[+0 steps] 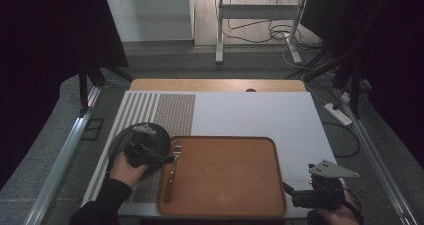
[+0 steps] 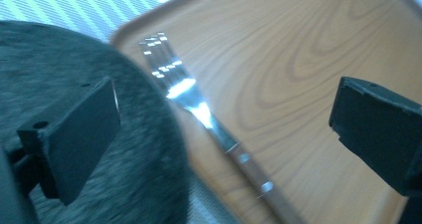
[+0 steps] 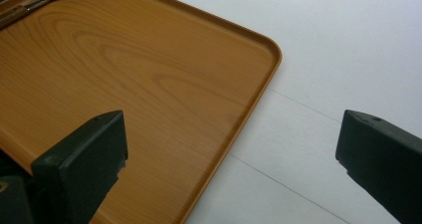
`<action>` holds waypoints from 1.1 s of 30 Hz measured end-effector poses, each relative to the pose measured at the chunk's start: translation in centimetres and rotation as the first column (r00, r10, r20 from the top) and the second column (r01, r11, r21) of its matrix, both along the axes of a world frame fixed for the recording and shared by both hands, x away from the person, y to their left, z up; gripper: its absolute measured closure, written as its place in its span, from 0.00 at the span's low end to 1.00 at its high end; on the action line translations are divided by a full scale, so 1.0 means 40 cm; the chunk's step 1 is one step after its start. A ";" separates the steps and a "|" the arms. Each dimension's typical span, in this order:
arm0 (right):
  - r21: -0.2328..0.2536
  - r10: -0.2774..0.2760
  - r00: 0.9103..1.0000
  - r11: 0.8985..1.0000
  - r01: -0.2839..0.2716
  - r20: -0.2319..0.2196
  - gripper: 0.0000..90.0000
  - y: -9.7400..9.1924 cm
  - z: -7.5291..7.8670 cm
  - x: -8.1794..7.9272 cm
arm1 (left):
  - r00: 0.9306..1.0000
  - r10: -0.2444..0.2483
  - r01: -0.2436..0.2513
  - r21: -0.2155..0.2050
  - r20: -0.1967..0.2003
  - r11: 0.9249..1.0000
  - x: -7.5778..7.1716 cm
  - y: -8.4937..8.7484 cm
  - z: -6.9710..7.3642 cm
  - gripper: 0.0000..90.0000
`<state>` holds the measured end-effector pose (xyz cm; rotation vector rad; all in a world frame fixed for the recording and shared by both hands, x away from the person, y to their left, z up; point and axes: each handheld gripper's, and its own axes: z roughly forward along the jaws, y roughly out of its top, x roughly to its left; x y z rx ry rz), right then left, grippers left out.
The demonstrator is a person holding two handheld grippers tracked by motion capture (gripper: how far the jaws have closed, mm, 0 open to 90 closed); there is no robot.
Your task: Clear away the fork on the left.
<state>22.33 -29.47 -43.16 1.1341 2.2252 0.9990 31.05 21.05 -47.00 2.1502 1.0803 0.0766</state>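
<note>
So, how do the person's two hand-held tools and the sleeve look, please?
Both are black, blocky hand-held tools. The left tool has a grey three-cornered plate on top, and its two flat black rectangular pads each show a small round hole. The right tool carries the same kind of grey plate, marked with small dark dots. The left forearm wears a long black sleeve.

We hold our left gripper (image 1: 167, 157) at the tray's (image 1: 260, 205) left edge, jaws spread wide and empty; our right gripper (image 1: 290, 192) waits off the tray's near right corner, jaws wide apart too.
</note>
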 end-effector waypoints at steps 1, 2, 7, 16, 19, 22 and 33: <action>-0.001 0.000 1.000 1.000 0.000 0.000 0.00 0.000 0.000 0.000 | 1.000 -0.001 0.001 -0.002 0.012 1.000 -0.004 0.007 0.002 0.00; -0.001 0.000 1.000 1.000 0.000 0.000 0.00 0.001 0.000 0.000 | 1.000 0.002 -0.002 -0.009 0.024 1.000 -0.008 0.014 0.005 0.00; -0.003 0.000 1.000 1.000 0.000 0.000 0.00 0.002 0.000 0.000 | 0.997 0.035 -0.037 0.017 0.065 0.999 -0.026 0.035 0.010 0.00; -0.002 0.001 1.000 1.000 -0.001 0.000 0.00 0.001 0.001 0.001 | 0.995 0.053 -0.055 0.021 0.083 0.998 -0.057 0.064 0.002 0.00; -0.002 0.002 1.000 1.000 -0.002 0.000 0.00 0.002 0.000 0.001 | 0.995 0.055 -0.058 0.034 0.087 0.998 -0.068 0.066 0.003 0.00; -0.003 0.001 1.000 1.000 -0.001 0.001 0.00 0.002 0.000 0.001 | 0.995 0.055 -0.060 0.048 0.088 0.997 -0.082 0.069 0.004 0.00; -0.004 -0.002 1.000 1.000 0.002 -0.001 0.00 0.003 0.000 0.002 | 0.996 0.033 -0.032 -0.014 0.077 0.999 -0.136 0.090 0.006 0.00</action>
